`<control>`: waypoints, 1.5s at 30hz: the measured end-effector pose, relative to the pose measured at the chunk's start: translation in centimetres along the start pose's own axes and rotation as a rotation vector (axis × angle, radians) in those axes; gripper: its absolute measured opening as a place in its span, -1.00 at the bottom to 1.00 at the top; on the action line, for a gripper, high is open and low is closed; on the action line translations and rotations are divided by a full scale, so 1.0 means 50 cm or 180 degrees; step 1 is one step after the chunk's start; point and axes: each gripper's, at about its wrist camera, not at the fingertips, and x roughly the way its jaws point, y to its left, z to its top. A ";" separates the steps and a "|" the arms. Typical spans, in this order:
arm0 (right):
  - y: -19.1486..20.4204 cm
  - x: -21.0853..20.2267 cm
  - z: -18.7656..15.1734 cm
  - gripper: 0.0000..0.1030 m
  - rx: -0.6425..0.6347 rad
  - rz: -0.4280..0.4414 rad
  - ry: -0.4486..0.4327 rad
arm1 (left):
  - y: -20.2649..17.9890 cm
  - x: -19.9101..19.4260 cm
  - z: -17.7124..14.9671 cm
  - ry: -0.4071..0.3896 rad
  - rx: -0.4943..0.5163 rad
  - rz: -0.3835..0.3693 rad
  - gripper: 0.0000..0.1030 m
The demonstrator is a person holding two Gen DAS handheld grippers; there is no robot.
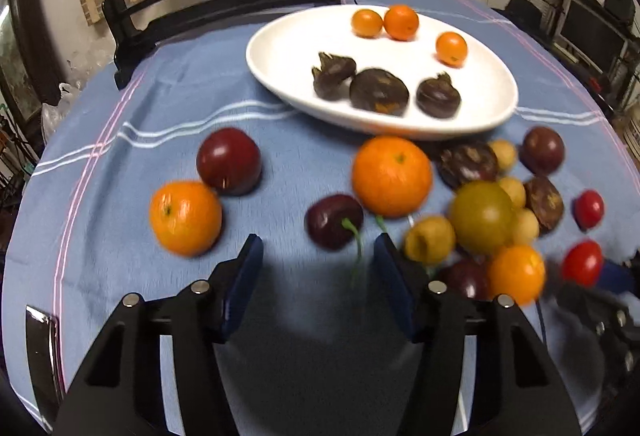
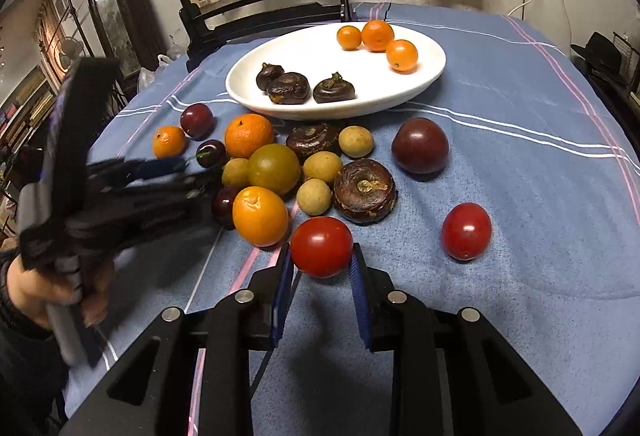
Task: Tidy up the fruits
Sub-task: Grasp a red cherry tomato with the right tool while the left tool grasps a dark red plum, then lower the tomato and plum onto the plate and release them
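A white oval plate [image 1: 280,47] [image 2: 248,83] holds three small oranges [image 2: 376,35] and three dark water chestnuts [image 2: 289,87]. Loose fruit lies in front of it on the blue cloth. My left gripper [image 1: 318,246] is open and empty, with a dark cherry [image 1: 334,222] just beyond its fingertips; it also shows at the left of the right wrist view [image 2: 176,171]. My right gripper [image 2: 320,256] has its blue pads on both sides of a red cherry tomato [image 2: 321,252]. A second red tomato [image 2: 466,231] lies to its right.
Loose oranges [image 1: 391,175] [image 1: 185,216], a dark plum [image 1: 229,160], a green-brown fruit [image 2: 274,168], tan longans [image 2: 316,196], chestnuts [image 2: 365,189] and a purple tomato [image 2: 420,144] crowd the cloth. A dark chair [image 2: 256,7] stands behind the table.
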 end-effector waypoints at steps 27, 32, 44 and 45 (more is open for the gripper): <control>-0.055 -0.043 0.112 -0.44 0.0517 -0.0046 -0.0401 | 0.013 -0.108 0.092 -0.0372 0.0015 -0.0361 -0.45; -0.058 0.002 0.191 -0.44 0.0471 -0.0026 -0.0346 | 0.012 -0.066 0.149 -0.0323 -0.0072 -0.0316 -0.45; -0.090 0.112 0.235 0.15 0.0604 0.0183 -0.0257 | -0.003 0.041 0.201 -0.0056 -0.0163 -0.0322 -0.31; -0.089 0.105 0.234 0.21 0.0602 0.0155 -0.0284 | -0.005 0.043 0.200 -0.0028 -0.0163 -0.0328 -0.12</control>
